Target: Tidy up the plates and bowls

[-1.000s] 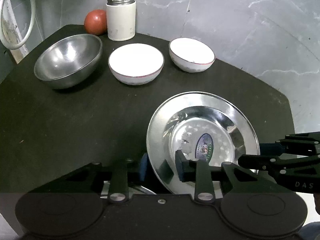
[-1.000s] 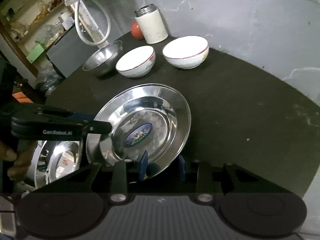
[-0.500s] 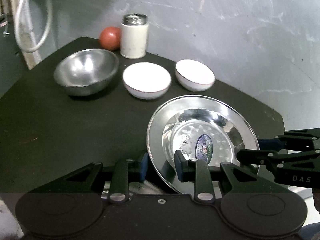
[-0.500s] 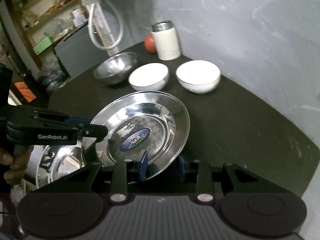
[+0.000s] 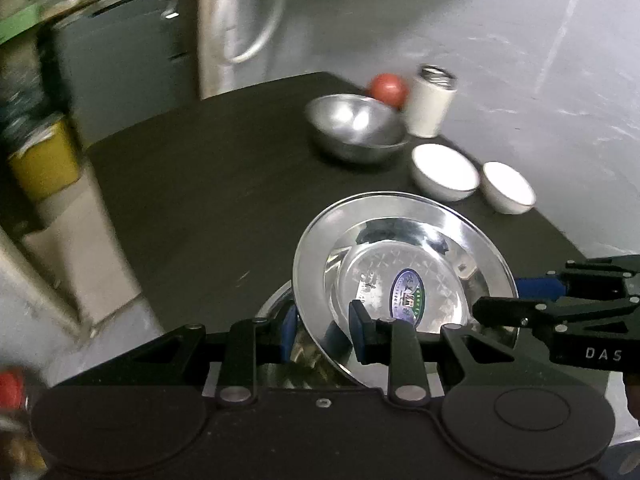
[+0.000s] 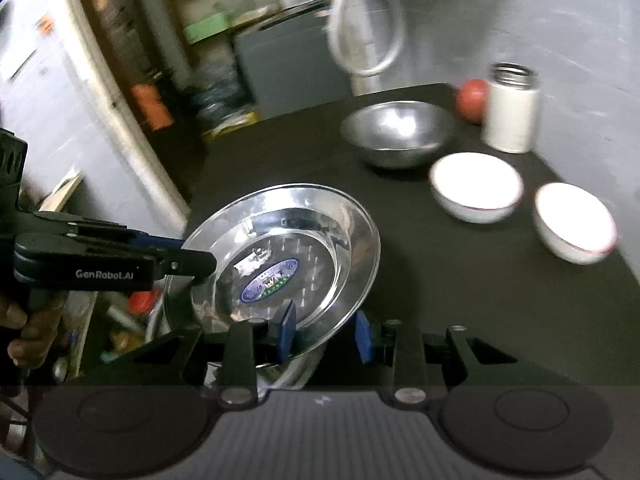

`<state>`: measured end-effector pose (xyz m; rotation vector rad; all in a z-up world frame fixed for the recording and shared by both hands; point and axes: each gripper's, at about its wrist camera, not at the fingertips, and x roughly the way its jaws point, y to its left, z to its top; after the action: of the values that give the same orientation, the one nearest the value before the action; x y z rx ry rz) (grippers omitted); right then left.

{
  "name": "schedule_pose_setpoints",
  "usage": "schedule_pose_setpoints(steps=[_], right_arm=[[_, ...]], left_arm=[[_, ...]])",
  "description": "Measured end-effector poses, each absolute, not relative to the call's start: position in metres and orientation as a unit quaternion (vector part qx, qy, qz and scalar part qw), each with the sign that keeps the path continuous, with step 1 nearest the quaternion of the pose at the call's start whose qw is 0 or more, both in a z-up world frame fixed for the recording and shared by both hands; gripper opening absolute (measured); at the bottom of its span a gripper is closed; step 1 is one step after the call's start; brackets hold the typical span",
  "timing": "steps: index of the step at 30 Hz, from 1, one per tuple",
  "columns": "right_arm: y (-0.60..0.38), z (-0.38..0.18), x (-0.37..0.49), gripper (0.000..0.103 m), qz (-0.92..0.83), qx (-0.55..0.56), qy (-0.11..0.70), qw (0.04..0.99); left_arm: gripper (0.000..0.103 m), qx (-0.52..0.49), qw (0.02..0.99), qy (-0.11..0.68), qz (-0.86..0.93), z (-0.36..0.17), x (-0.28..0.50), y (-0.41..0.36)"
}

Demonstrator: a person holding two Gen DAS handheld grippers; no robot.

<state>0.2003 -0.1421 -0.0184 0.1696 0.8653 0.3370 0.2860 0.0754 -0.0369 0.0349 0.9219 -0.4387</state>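
Item: steel plate (image 5: pixel 404 276), held tilted above the near edge of the dark table (image 5: pixel 224 200). We had the left gripper (image 5: pixel 320 330) and the right gripper (image 6: pixel 326 330) each clamped on its rim. We judged it light, stiff and slippery; the rim is the place to grip. Steel bowl (image 6: pixel 398 132) and two white bowls (image 6: pixel 476 186) (image 6: pixel 574 222) stood empty. A second plate (image 5: pixel 276 308) lay beneath.
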Motion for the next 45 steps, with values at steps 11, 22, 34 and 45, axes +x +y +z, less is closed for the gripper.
schedule_pose_setpoints(steps=[11, 22, 34, 45], right_arm=[[-0.102, -0.02, 0.211, 0.036, 0.232, 0.026, 0.45, 0.862], [-0.102, -0.024, 0.211, 0.038, 0.237, 0.004, 0.472, 0.849], [-0.098, -0.022, 0.208, 0.04, 0.24, -0.014, 0.473, 0.848], [-0.096, -0.021, 0.206, 0.04, 0.241, -0.02, 0.471, 0.848]], left_arm=[[0.03, 0.001, 0.876, 0.459, -0.145, -0.05, 0.255, 0.107], [0.031, 0.005, 0.87, 0.472, -0.14, -0.059, 0.246, 0.1], [0.033, 0.016, 0.864, 0.484, -0.137, -0.064, 0.249, 0.094], [0.033, 0.016, 0.862, 0.487, -0.139, -0.066, 0.254, 0.091]])
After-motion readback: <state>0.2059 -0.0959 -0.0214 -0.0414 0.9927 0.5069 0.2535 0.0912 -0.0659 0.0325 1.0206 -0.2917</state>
